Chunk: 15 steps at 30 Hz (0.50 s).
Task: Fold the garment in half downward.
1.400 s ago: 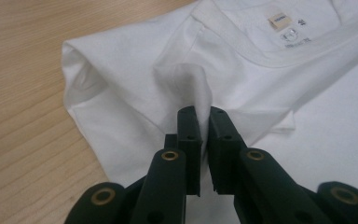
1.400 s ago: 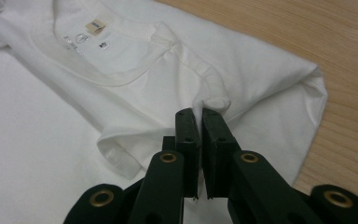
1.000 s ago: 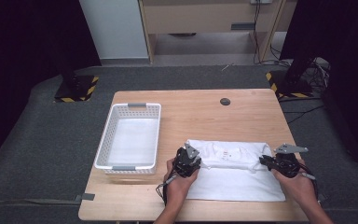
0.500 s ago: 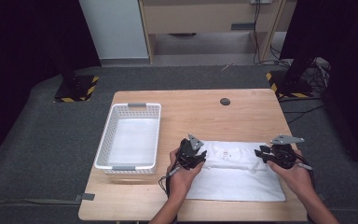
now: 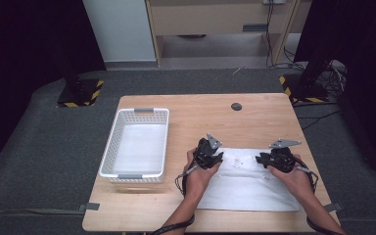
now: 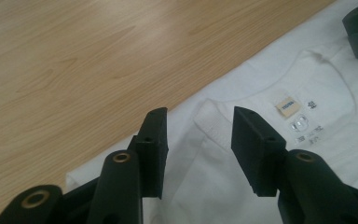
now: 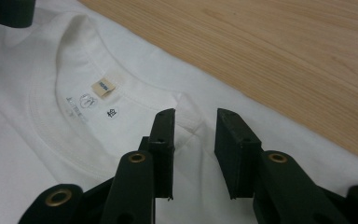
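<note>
A white T-shirt (image 5: 247, 183) lies flat on the near right part of the wooden table (image 5: 200, 112), collar toward the far side. My left gripper (image 5: 210, 152) hovers over the collar's left end and my right gripper (image 5: 269, 159) over its right end. In the left gripper view the open gripper (image 6: 198, 126) straddles the collar rib of the shirt (image 6: 307, 154), near the neck label (image 6: 286, 106). In the right gripper view the open gripper (image 7: 196, 126) stands over the collar seam of the shirt (image 7: 37, 154), beside the label (image 7: 103, 87). Neither holds cloth.
A white plastic basket (image 5: 112, 147) lined with white stands on the table's left half. A small dark disc (image 5: 236, 106) sits at the far edge. Bare wood lies beyond the shirt. Dark floor surrounds the table.
Both grippers have shifted inward along the shirt's far edge, from its outer corners toward the collar. The shirt's far edge now looks narrower.
</note>
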Motion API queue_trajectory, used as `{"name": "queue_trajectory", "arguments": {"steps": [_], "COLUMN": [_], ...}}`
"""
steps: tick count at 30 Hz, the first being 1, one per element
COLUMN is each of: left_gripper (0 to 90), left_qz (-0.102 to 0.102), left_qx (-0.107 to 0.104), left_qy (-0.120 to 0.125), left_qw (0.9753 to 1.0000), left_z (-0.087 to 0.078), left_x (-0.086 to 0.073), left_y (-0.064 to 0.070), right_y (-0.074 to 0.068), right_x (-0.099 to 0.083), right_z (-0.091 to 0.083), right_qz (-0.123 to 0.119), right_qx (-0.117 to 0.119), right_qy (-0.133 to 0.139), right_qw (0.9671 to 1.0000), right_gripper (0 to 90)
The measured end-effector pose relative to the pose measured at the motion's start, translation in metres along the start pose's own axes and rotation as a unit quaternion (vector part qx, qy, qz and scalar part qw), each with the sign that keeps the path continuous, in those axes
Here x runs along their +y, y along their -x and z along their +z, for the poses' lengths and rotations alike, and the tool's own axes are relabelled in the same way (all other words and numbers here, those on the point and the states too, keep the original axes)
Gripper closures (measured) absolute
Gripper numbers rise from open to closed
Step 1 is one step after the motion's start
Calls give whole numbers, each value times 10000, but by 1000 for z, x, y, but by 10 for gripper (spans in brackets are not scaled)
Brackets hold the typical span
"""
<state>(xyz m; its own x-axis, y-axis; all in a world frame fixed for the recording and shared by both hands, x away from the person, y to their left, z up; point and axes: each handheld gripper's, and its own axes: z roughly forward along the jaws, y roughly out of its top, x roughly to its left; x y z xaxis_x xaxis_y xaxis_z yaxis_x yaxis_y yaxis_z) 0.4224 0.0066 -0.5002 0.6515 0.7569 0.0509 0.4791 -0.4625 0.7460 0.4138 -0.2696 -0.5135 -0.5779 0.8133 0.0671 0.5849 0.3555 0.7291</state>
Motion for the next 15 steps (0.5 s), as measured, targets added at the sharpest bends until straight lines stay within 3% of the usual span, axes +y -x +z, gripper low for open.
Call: {"name": "queue_trajectory", "arguments": {"steps": [7, 12, 15], "left_gripper": [512, 494, 491], "left_qz": [-62, 32, -49], "left_qx": [-138, -276, -303], "left_qy": [-70, -172, -150], "left_qw": [9999, 9995, 9994], "left_z": [15, 21, 22], "left_x": [-10, -16, -17], "left_y": [-2, 1, 0], "right_y": [-2, -3, -2], "right_x": [-1, -4, -3], "right_z": [10, 15, 16], "right_qz": [-71, -118, -123], "right_qx": [65, 80, 57], "right_qy": [-113, -109, -123], "right_qw": [9999, 9998, 9998], "right_gripper": [643, 653, 673]}}
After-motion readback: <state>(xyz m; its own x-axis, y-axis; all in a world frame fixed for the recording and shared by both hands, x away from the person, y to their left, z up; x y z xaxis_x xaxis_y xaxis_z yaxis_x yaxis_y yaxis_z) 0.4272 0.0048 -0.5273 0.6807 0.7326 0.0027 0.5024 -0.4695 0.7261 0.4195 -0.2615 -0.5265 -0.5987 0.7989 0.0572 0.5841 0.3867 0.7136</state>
